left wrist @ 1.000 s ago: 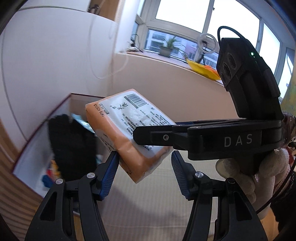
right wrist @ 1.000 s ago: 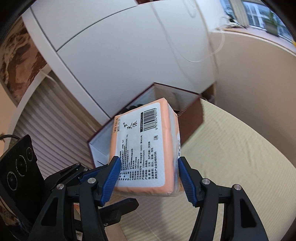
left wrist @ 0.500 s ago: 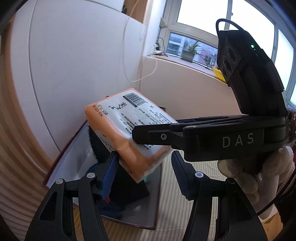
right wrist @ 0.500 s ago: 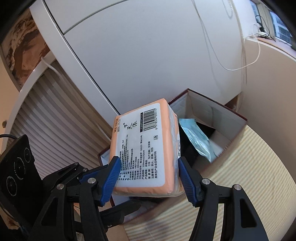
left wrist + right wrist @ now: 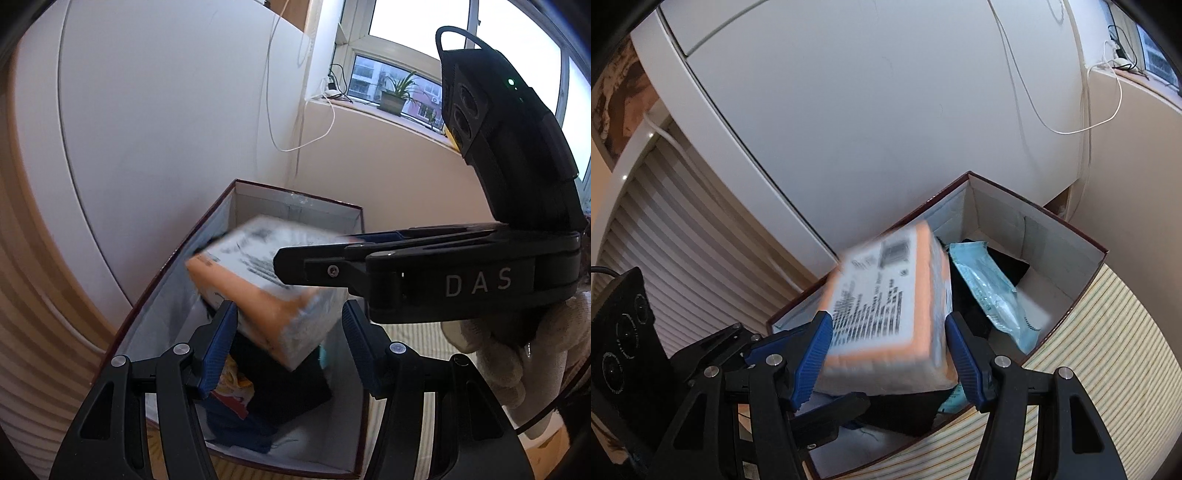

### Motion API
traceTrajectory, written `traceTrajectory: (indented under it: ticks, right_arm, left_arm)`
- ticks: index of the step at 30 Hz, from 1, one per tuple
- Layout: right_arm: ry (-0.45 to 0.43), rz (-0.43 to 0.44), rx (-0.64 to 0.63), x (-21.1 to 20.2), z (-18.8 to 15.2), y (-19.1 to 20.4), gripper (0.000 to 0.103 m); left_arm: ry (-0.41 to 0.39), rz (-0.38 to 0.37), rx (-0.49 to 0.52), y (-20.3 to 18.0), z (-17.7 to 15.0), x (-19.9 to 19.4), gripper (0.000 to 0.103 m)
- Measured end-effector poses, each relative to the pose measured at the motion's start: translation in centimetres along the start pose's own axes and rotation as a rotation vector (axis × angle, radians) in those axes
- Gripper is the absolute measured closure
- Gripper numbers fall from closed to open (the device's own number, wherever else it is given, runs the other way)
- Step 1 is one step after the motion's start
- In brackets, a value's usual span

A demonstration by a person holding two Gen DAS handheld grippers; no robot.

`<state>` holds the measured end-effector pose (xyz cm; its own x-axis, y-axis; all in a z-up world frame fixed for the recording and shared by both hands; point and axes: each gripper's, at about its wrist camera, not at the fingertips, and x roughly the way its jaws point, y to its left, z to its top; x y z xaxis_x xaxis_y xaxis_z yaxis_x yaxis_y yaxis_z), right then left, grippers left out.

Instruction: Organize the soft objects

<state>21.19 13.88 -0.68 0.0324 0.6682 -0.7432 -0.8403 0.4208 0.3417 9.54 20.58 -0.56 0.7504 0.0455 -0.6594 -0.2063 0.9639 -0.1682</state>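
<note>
An orange and white tissue pack (image 5: pixel 886 302) sits between the blue pads of my right gripper (image 5: pixel 886 319), which is shut on it. The pack is blurred and tilted, its top leaning left, and it hangs over the open box (image 5: pixel 1034 206). The box has a dark red rim and white inside walls. It holds a pale blue packet (image 5: pixel 990 291), a black cloth (image 5: pixel 288 391), a dark blue cloth (image 5: pixel 236 424) and a yellow and red item (image 5: pixel 236 384). My left gripper (image 5: pixel 288 310) stands open just this side of the pack (image 5: pixel 266 291), over the box (image 5: pixel 295 192).
A white cabinet front (image 5: pixel 886 110) rises right behind the box, with a slatted panel (image 5: pixel 683 240) to its left. The box rests on a striped mat (image 5: pixel 1108 350). A white cable (image 5: pixel 295 140) hangs from the windowsill, where a plant (image 5: pixel 395 99) stands. A gloved hand (image 5: pixel 498 350) holds the right gripper.
Both grippers have travelled over the open box and sunk a little. The pack, upright and sharp before, now shows tilted and blurred between the right pads.
</note>
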Motion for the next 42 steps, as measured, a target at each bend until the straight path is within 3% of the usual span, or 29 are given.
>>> traceTrajectory:
  ticks: [23,42]
  right_arm:
    - [-0.007,-0.074,-0.003,-0.9,-1.2,-0.3,0.029]
    - [-0.067,-0.143,-0.034,-4.9,-3.6,-0.1,0.028]
  left_arm:
    - [0.014,0.033,0.009,0.4,-1.2,-0.9,0.034]
    - [0.007,0.058,0.006,-0.1,-3.0,-3.5,0.030]
